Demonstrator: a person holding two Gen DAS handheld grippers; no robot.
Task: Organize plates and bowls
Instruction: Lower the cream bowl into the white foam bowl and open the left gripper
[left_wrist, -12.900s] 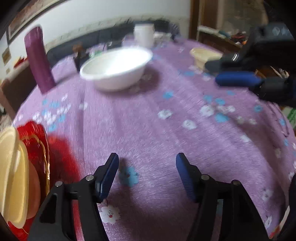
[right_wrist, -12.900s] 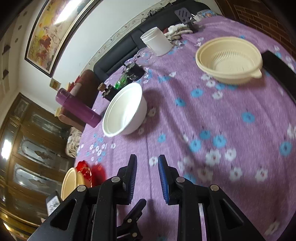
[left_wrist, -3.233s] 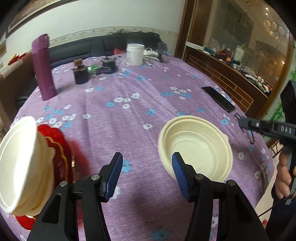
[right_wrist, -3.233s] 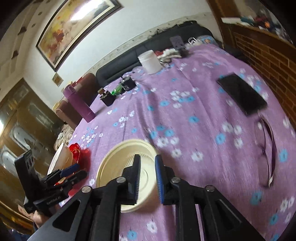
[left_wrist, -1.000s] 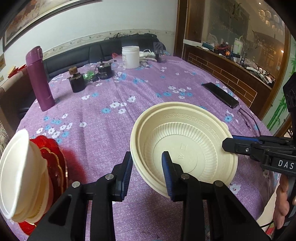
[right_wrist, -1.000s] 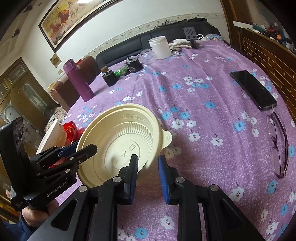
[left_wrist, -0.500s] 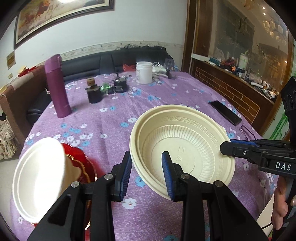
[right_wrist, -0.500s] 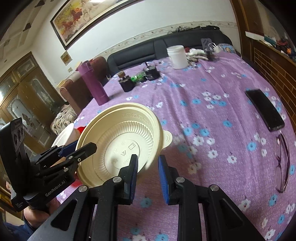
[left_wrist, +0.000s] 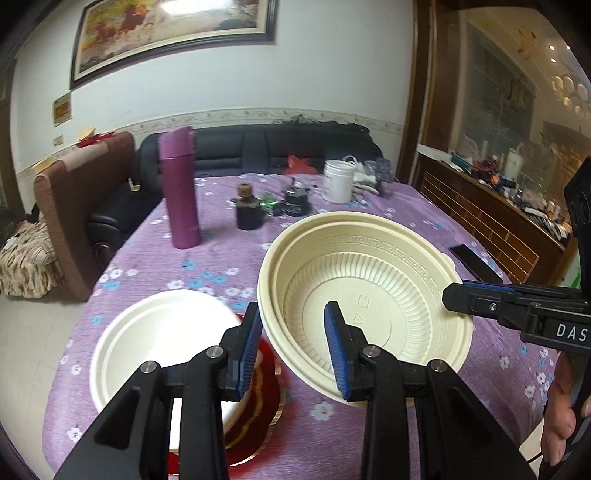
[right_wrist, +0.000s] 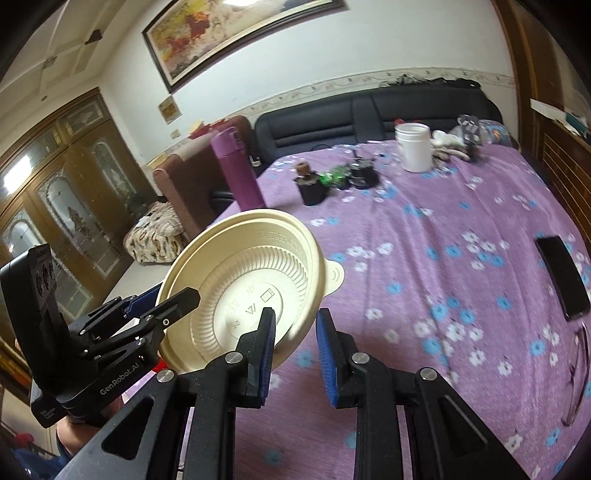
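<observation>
A cream ribbed plastic bowl is held in the air over the purple table, tilted. My left gripper is shut on its near rim, one pad outside and one inside. My right gripper holds the opposite rim; in the left wrist view its fingers pinch that edge. The same bowl shows in the right wrist view with my left gripper's fingers clamped on its left rim. Below and left, a white bowl sits on a red plate.
A purple flowered cloth covers the table. On it stand a purple flask, a dark pot, a white jar, a black phone and glasses. A black sofa and a brown chair lie beyond.
Both grippers have lifted the cream bowl higher and carried it left toward the white bowl on the red plate, which now lies just beside and below it.
</observation>
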